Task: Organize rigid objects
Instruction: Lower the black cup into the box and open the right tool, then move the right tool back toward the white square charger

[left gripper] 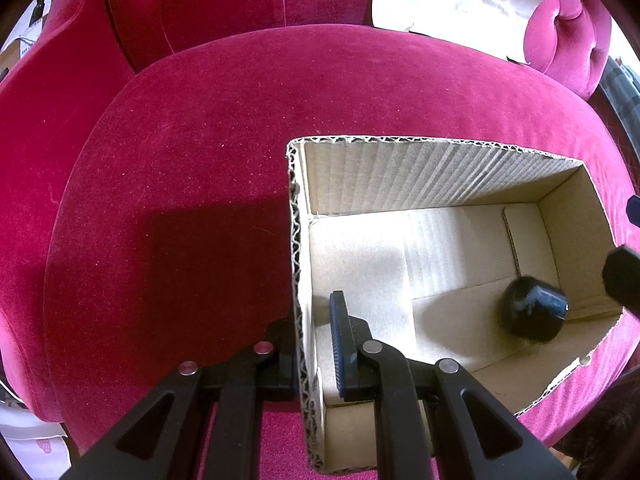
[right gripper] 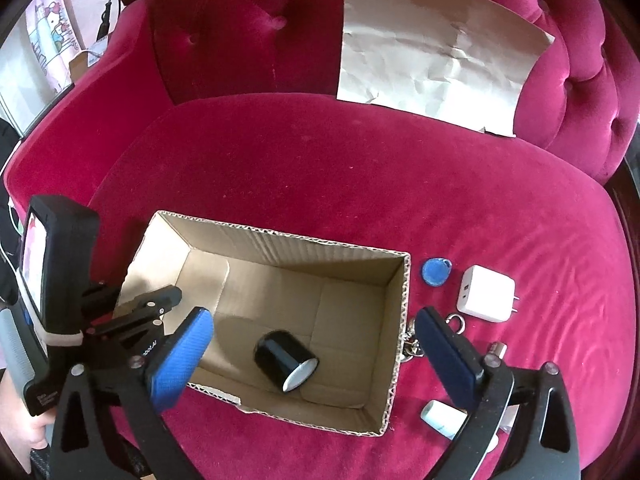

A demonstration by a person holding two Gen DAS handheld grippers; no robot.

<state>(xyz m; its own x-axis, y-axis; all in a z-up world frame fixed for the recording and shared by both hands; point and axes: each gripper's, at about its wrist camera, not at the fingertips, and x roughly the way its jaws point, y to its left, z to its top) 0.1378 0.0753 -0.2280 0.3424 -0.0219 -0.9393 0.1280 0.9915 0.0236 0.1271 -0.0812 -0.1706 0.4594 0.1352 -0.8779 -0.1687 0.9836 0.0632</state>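
Note:
An open cardboard box (right gripper: 404,304) sits on a red velvet sofa seat. A black cylinder (right gripper: 285,360) lies on its side on the box floor; it also shows in the left wrist view (left gripper: 534,309). My left gripper (left gripper: 304,340) is shut on the box's left wall (left gripper: 298,280), one finger inside, one outside. My right gripper (right gripper: 316,344) is open and empty above the box. Right of the box lie a blue key fob (right gripper: 436,272), a white charger (right gripper: 485,293), a metal keyring (right gripper: 456,322) and a pale blue-white object (right gripper: 442,416).
A crumpled sheet of brown paper (right gripper: 436,48) leans on the tufted sofa back. The seat cushion (left gripper: 200,160) spreads left of and beyond the box. The left gripper's body and handle (right gripper: 60,280) stand at the box's left end.

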